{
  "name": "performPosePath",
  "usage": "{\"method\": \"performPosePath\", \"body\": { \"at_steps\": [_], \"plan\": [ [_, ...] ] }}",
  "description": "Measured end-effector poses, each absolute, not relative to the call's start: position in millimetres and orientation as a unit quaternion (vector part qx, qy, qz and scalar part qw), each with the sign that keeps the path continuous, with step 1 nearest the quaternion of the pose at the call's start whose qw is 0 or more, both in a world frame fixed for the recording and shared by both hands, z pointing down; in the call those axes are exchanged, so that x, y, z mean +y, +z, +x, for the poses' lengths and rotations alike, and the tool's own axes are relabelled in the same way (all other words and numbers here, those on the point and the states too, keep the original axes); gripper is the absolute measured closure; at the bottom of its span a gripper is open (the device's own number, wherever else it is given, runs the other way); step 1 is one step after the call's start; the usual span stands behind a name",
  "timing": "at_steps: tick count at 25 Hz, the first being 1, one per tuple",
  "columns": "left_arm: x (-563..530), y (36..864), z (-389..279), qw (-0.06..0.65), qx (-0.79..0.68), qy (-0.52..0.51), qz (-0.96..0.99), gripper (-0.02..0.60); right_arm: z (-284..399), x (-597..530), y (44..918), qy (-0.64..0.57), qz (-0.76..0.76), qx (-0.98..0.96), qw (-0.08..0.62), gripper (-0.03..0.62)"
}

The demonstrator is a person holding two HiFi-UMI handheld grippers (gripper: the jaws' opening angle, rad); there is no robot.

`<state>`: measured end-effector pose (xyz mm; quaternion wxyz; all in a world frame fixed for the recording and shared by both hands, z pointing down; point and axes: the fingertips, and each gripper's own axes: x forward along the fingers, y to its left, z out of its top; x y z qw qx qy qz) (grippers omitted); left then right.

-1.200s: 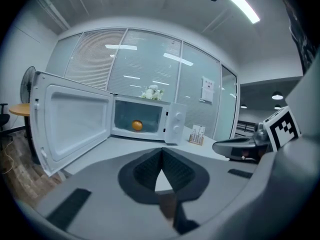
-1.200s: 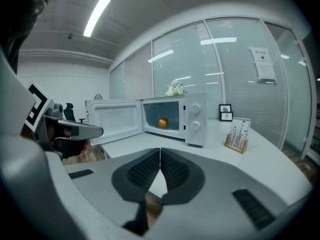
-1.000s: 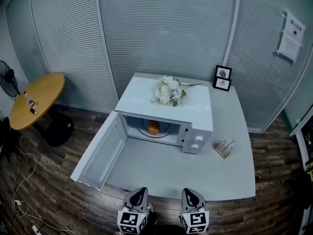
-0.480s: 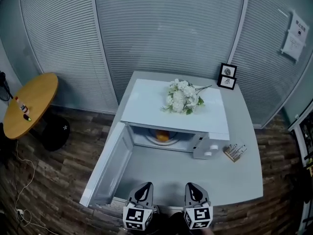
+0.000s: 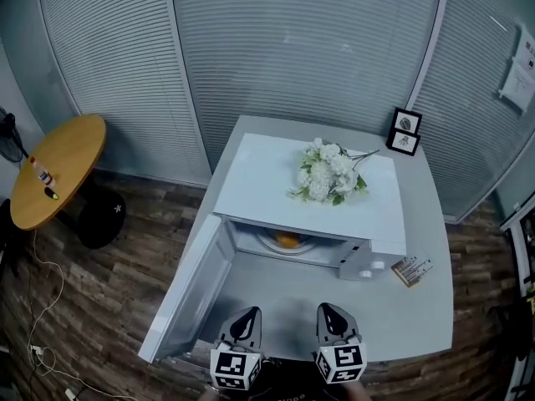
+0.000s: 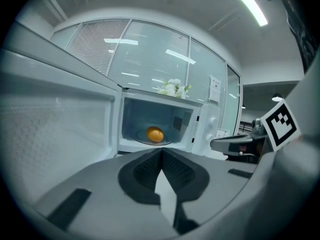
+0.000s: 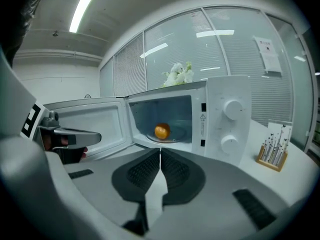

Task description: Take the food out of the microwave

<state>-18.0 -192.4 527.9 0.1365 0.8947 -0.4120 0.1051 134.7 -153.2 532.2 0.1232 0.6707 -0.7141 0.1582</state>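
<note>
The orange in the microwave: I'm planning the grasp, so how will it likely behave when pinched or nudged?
The orange looks round and smooth, so a nudge would probably send it rolling across the shallow glass plate it sits on. It seems firm enough for a two-jaw pinch, though its curved skin may slip unless gripped across the middle.

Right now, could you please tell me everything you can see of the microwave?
The microwave is a white box with a smooth, painted-looking shell, standing upright on the grey table. Its door, hinged on the left in the head view, stands wide open. Inside, a round orange food sits on a glass plate. Two round knobs sit one above the other on its right panel. White flowers lie on top.
</note>
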Motion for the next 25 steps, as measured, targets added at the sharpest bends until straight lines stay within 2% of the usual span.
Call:
{"method": "performPosePath", "body": {
  "at_steps": [10,11,14,18,25],
  "plan": [
    [-209,523,-13,0.147,-0.429,0.110,0.884,0.575,140,-193,530,0.173,0.637,-0.742,0.114,0.584],
    [-208,523,-12,0.147,-0.429,0.112,0.884,0.574,140,-197,530,0.174,0.633,-0.746,0.114,0.571],
    [-206,525,-12,0.152,-0.430,0.113,0.883,0.575,140,-209,531,0.174,0.621,-0.755,0.117,0.471],
    [-205,527,-15,0.157,-0.435,0.117,0.879,0.575,140,-226,526,0.169,0.609,-0.766,0.119,0.429],
    [-206,528,-24,0.157,-0.445,0.120,0.873,0.575,135,-254,523,0.179,0.600,-0.770,0.121,0.316]
  ]
}}
